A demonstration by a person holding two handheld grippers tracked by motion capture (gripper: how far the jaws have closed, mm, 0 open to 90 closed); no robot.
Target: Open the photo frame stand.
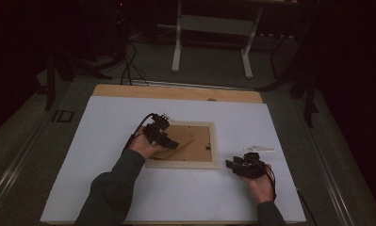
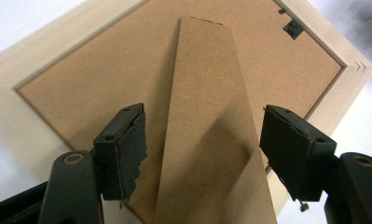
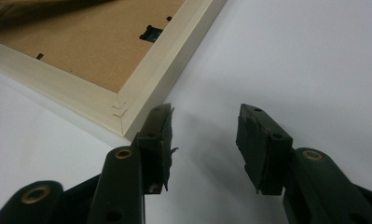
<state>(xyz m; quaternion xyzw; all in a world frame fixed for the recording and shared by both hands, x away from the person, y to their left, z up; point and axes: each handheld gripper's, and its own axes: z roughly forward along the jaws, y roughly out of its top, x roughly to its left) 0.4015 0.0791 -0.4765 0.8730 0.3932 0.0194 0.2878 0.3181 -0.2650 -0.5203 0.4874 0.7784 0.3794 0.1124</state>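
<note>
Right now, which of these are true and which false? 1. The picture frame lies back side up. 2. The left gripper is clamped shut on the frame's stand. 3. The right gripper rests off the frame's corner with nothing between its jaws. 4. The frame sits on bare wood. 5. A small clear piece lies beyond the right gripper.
1. True: the picture frame shows its brown backing.
2. False: the left gripper stands open, its jaws either side of the stand without pressing on it.
3. True: the right gripper is open over the white sheet.
4. False: it lies on the white sheet.
5. True: the clear piece lies just past it.
</note>
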